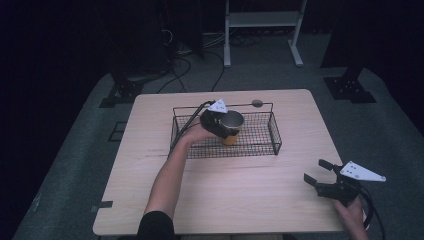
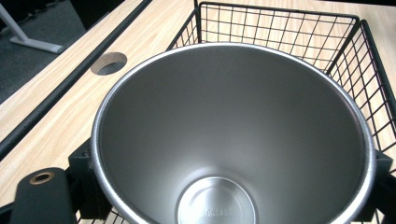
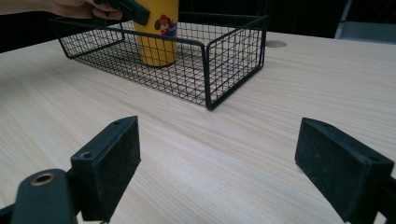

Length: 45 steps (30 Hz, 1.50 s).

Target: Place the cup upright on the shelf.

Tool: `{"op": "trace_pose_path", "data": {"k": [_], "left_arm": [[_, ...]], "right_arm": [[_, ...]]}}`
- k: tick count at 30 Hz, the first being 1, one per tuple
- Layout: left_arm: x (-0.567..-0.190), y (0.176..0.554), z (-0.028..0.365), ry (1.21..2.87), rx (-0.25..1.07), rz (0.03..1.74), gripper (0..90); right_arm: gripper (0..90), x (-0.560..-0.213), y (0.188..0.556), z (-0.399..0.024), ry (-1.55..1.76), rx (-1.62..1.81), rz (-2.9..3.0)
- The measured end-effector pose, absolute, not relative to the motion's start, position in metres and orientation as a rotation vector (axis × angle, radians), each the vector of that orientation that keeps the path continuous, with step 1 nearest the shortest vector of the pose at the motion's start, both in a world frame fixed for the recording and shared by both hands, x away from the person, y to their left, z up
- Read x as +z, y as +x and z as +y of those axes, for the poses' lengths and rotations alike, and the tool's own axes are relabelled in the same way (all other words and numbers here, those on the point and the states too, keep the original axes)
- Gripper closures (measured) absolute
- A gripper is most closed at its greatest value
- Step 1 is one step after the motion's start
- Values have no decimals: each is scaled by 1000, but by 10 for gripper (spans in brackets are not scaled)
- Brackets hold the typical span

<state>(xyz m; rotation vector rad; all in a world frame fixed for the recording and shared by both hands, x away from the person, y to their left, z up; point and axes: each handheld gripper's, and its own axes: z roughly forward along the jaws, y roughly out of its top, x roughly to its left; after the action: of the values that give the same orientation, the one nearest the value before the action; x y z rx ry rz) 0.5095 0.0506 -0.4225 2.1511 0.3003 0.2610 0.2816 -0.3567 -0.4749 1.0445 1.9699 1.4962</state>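
Observation:
A yellow cup (image 1: 232, 131) with a steel inside (image 2: 233, 140) and a cartoon print (image 3: 156, 37) stands upright in a black wire basket (image 1: 272, 137) at the middle of the table. My left gripper (image 1: 226, 127) reaches in from the basket's left side and is shut on the cup, one jaw on each side of its rim. In the left gripper view, the left gripper (image 2: 233, 179) looks straight down into the cup. My right gripper (image 1: 318, 172) rests open near the table's front right corner, with bare wood between its jaws in the right gripper view (image 3: 229, 168).
The wooden table (image 1: 225, 200) has a round cable hole (image 1: 257, 103) behind the basket. The basket's wire walls (image 3: 233, 56) rise around the cup. On the floor beyond stand a white frame (image 1: 262, 20), black stand feet and cables.

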Motion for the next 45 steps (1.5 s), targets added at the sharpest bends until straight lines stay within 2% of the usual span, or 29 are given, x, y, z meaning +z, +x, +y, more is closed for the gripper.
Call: {"op": "trace_pose_path", "data": {"k": [17,34,45], "left_arm": [[-425,507,56,2144,260,309,128],[-423,504,57,2119,272,321,29],[-419,501,60,2092,284,330,16]], "right_arm": [[131,-475,282,-357,1045,1498,1969],[131,-475,281,-357,1042,1495,1970],[131,-475,281,-358,1040,1504,1966]]}}
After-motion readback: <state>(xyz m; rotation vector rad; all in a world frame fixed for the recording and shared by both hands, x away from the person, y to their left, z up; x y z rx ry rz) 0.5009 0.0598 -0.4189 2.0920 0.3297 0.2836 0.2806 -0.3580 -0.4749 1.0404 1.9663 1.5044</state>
